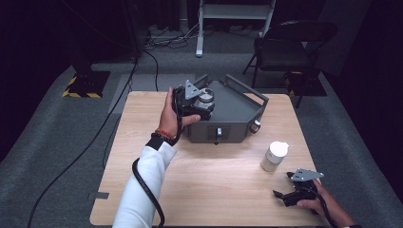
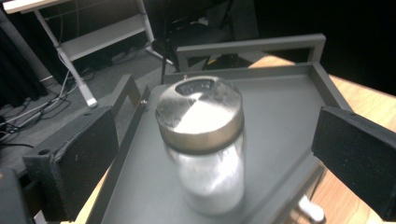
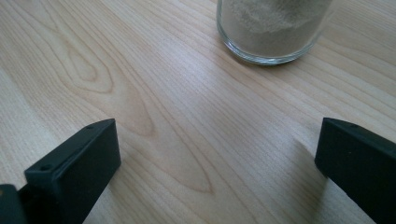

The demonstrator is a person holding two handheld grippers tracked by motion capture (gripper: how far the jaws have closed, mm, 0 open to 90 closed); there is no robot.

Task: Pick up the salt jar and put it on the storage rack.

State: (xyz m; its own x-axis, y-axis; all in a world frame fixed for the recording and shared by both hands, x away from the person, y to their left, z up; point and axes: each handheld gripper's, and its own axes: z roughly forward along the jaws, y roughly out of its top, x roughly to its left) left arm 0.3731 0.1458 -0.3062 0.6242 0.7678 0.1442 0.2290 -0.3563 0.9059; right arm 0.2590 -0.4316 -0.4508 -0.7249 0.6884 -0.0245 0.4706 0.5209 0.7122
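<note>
Upright in the tray (image 2: pixel 289 107), the glass shaker (image 2: pixel 205 144), likely fragile and slippery, stands free between the left gripper's (image 2: pixel 205 154) spread jaws; grasp below its lid.

Your left arm wears a white sleeve (image 1: pixel 142 185) and a beaded bracelet (image 1: pixel 164 135). Both black grippers carry 1 grey 3-cornered plate (image 1: pixel 192 89) and a black cable (image 1: pixel 145 187).

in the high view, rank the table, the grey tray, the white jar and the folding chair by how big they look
1. table, largest by far.
2. grey tray and folding chair: look about alike; the chair stands farther from the camera, so no ranking between them.
3. white jar, smallest.
</note>
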